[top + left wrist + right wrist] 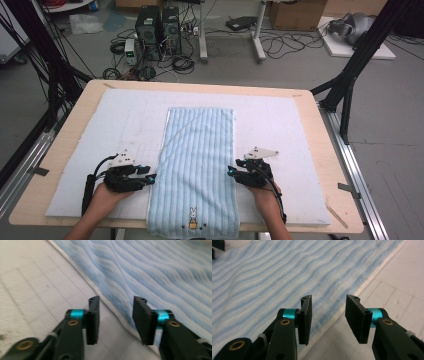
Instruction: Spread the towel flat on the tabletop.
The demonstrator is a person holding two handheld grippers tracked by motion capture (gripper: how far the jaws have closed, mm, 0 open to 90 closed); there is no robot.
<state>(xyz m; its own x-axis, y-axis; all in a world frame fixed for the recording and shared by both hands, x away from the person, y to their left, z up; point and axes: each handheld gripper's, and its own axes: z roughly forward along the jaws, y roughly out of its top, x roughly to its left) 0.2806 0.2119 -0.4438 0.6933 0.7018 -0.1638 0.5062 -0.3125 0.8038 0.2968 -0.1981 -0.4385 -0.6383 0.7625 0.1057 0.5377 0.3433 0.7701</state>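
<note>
The blue striped towel (197, 170) lay in the lower middle of the frame on the white mat (280, 125). Your left tongs (151, 177) and right tongs (230, 171) stood released, empty, at its two long edges.

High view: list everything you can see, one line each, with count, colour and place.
towel: one, light blue striped with a small rabbit picture near its near end, lying lengthwise mid-table.
mat: one, white, under the towel.
table: one, pale wood.
computer towers: two, black, on the floor beyond the table.
cardboard box: one, brown, far floor.
left gripper: one, black, open, at the towel's left edge.
right gripper: one, black, open, at the towel's right edge.
</note>
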